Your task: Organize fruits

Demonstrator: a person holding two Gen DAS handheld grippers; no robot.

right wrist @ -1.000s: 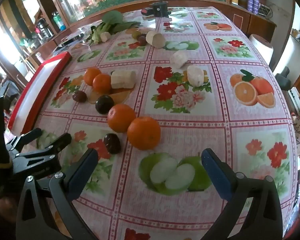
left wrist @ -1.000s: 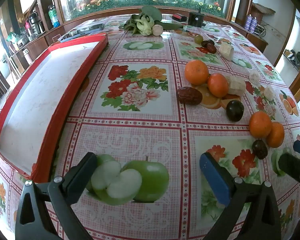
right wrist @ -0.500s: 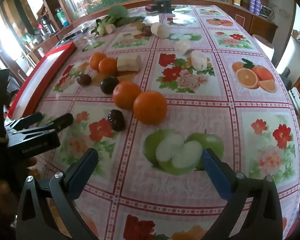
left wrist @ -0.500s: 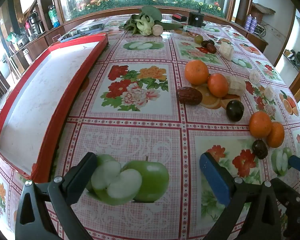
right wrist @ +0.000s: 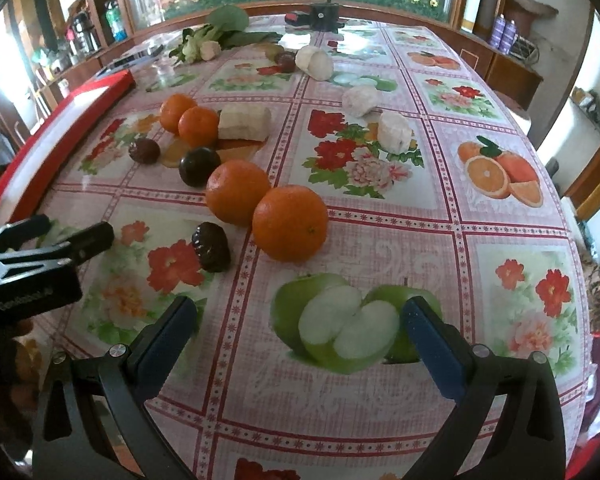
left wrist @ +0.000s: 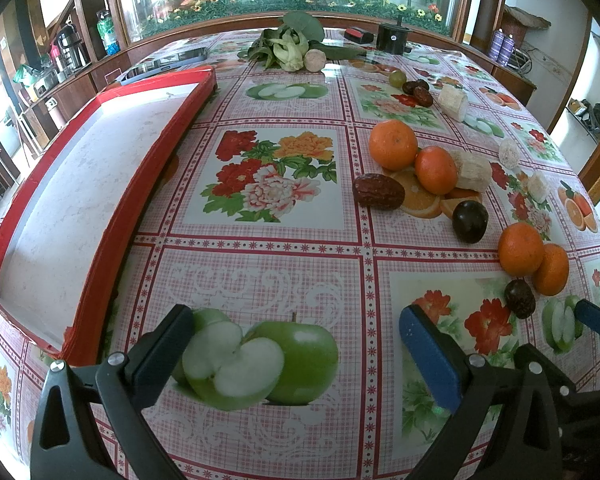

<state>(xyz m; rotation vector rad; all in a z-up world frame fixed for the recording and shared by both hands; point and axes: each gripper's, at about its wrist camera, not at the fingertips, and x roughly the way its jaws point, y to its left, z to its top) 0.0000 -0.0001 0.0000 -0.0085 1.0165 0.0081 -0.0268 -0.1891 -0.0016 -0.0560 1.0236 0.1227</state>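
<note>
Loose fruit lies on a flowered tablecloth. In the right wrist view two oranges (right wrist: 290, 223) (right wrist: 237, 193) sit just ahead of my open right gripper (right wrist: 300, 336), with a dark wrinkled date (right wrist: 211, 247) to their left. Farther back are two smaller oranges (right wrist: 198, 126), a dark round fruit (right wrist: 199, 166) and pale cut pieces (right wrist: 245, 122). In the left wrist view my open left gripper (left wrist: 296, 352) hovers over a printed green apple, empty. The same oranges (left wrist: 520, 249) lie to its right, and a brown date (left wrist: 378, 191) lies mid-table. A red-rimmed white tray (left wrist: 112, 216) lies at the left.
Leafy greens (left wrist: 288, 46), a black box (left wrist: 394, 36) and more dates (left wrist: 418, 92) lie at the far end of the table. Cabinets and a window surround it. My left gripper's body (right wrist: 32, 264) shows at the right wrist view's left edge.
My right gripper has moved forward toward the two near oranges, which loom larger now. The left gripper has held still.
</note>
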